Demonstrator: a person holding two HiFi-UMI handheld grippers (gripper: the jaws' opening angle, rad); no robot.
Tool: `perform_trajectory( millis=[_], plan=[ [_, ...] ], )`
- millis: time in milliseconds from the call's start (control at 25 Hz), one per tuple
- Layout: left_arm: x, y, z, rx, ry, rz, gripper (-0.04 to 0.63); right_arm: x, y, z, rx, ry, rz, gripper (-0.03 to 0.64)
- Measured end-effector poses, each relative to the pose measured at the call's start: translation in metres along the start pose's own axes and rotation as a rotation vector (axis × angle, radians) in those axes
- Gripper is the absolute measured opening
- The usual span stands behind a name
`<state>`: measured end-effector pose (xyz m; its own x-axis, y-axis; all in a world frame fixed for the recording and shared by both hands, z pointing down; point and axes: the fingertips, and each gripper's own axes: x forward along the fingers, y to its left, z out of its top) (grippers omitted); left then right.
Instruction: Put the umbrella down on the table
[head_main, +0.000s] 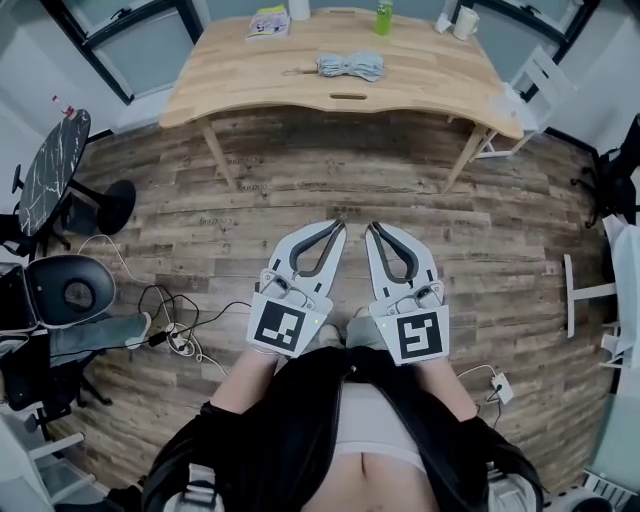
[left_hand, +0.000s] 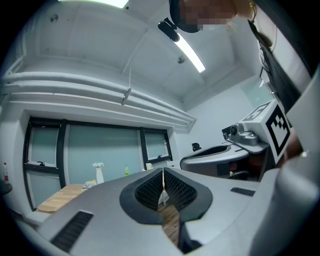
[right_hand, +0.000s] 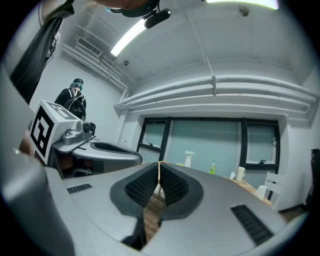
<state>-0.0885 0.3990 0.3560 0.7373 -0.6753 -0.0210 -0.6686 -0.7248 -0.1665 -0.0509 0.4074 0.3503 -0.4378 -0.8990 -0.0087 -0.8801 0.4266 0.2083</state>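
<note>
Umbrella (head_main: 350, 67) lies on table (head_main: 430, 88) near green bottle (head_main: 383, 17).

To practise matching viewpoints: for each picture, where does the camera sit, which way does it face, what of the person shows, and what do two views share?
Head view: on the head, steeply down at floor, table, umbrella; left tool, right tool, arms, torso show.
Left gripper view: on the left tool, level along its shut jaws toward windows; right tool at right.
Right gripper view: on the right tool, level toward windows; left tool at left.
Shared: green bottle, in all three.
</note>
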Motion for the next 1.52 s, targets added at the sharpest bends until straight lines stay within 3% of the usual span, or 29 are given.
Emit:
perform_trajectory(
  millis=[200, 440, 680, 960, 1520],
  plan=[
    [0.004, -0.009, 0.003, 0.021, 0.004, 0.014, 0.012, -0.01, -0.002, -0.007, 0.011, 0.012, 0.024, 0.034],
    [0.01, -0.015, 0.007, -0.017, 0.008, 0.033, 0.012, -0.015, -0.011, -0.001, 0.002, 0.01, 0.038, 0.031],
    [0.02, -0.029, 0.013, -0.007, -0.001, 0.04, 0.012, -0.024, -0.021, -0.002, -0.019, 0.013, 0.051, 0.028],
    [0.018, -0.031, 0.012, -0.013, 0.005, 0.06, 0.012, -0.026, -0.021, -0.006, 0.028, 0.011, 0.072, 0.028],
    [0.013, -0.033, 0.013, -0.01, 0.0, 0.073, 0.012, -0.03, -0.016, -0.006, 0.028, 0.002, 0.08, 0.028]
  ],
)
